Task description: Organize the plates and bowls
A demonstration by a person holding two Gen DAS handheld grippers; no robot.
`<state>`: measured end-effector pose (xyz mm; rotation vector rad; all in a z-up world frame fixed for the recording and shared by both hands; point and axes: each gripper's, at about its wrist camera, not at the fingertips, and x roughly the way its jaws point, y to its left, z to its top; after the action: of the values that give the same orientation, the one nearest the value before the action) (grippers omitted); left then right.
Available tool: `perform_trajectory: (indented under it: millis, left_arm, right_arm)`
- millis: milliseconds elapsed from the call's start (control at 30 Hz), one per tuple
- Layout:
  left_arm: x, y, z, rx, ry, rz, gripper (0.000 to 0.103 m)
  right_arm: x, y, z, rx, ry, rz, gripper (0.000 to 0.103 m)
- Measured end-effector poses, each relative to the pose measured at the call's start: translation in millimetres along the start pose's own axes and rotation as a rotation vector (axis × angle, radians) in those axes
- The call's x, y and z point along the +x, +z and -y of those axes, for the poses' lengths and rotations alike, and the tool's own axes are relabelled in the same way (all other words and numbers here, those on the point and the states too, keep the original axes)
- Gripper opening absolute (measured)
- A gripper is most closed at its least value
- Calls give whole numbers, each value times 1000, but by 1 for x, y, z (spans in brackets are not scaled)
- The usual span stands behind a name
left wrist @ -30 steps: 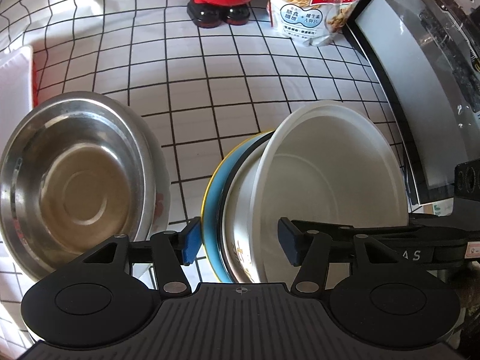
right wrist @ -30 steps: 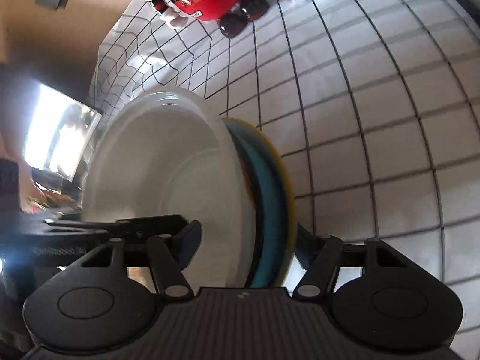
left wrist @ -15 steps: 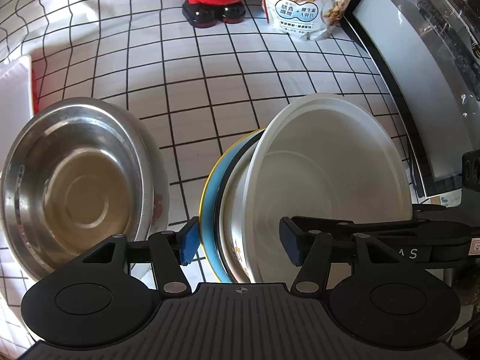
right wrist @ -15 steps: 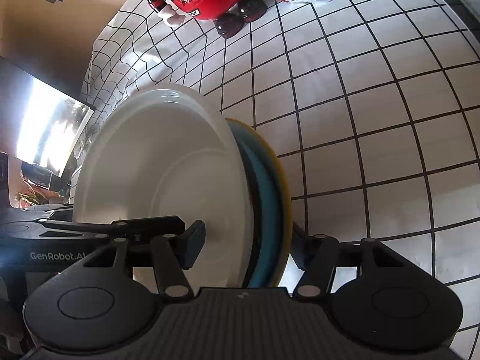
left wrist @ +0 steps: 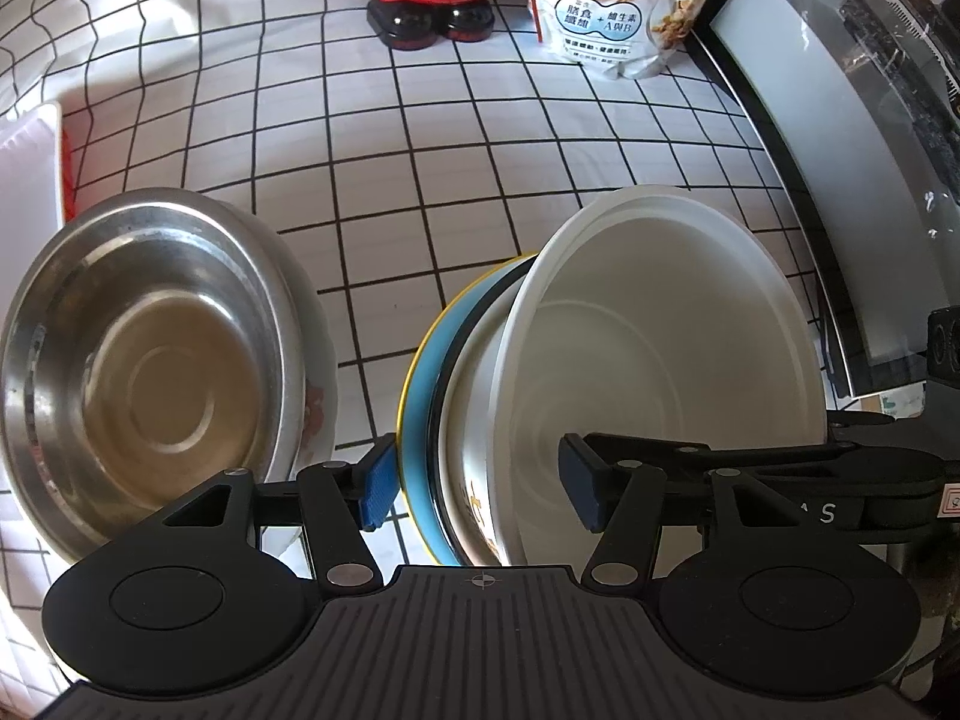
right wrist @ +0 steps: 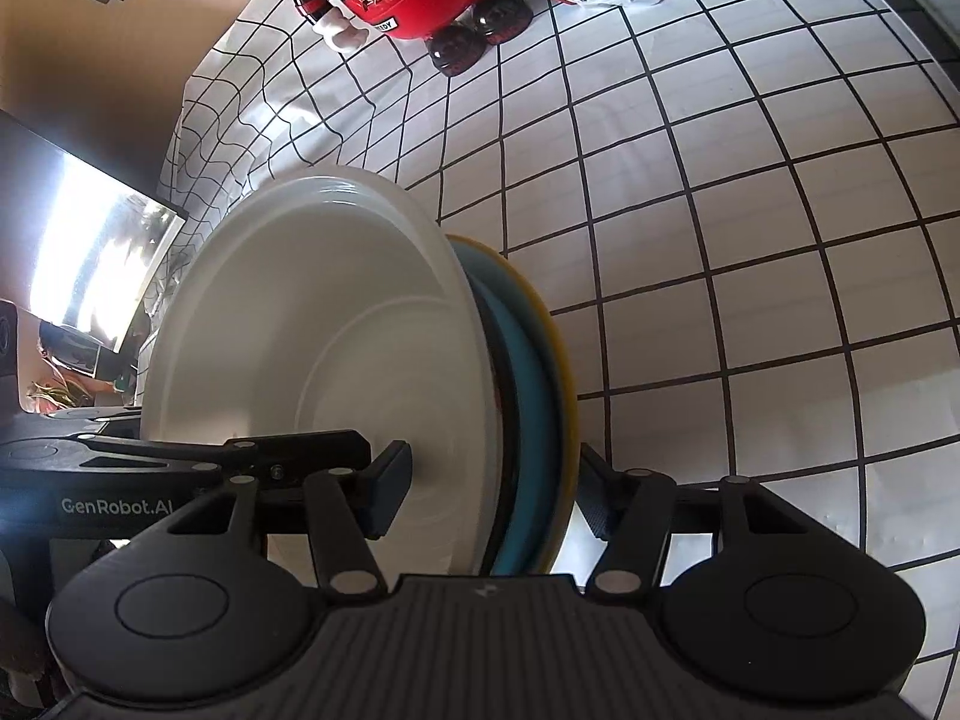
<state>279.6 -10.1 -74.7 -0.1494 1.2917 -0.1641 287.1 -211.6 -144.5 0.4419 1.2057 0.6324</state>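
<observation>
Right gripper [right wrist: 486, 501] just squeezed in, fingers now clamped on my stack [left wrist: 600, 384], held on edge above the table [left wrist: 420, 180]. Left gripper [left wrist: 477, 489] clamps it too. Steel bowl [left wrist: 150, 348] left of stack, still separate.

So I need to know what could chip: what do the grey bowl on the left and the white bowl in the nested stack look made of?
Grey bowl: stainless steel by the look, brushed and dulled, with mirror-like glints and concentric rings. White bowl: matte and evenly white with a thin rim, probably plastic or melamine, though glazed ceramic cannot be excluded.
</observation>
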Motion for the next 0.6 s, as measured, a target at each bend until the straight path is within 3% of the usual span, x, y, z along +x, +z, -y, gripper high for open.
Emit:
perform_trajectory:
  millis: [600]
  left_arm:
    - [0,0,0,2,15,7,60]
  right_arm:
    - [-1,-1,0,1,6,0,58]
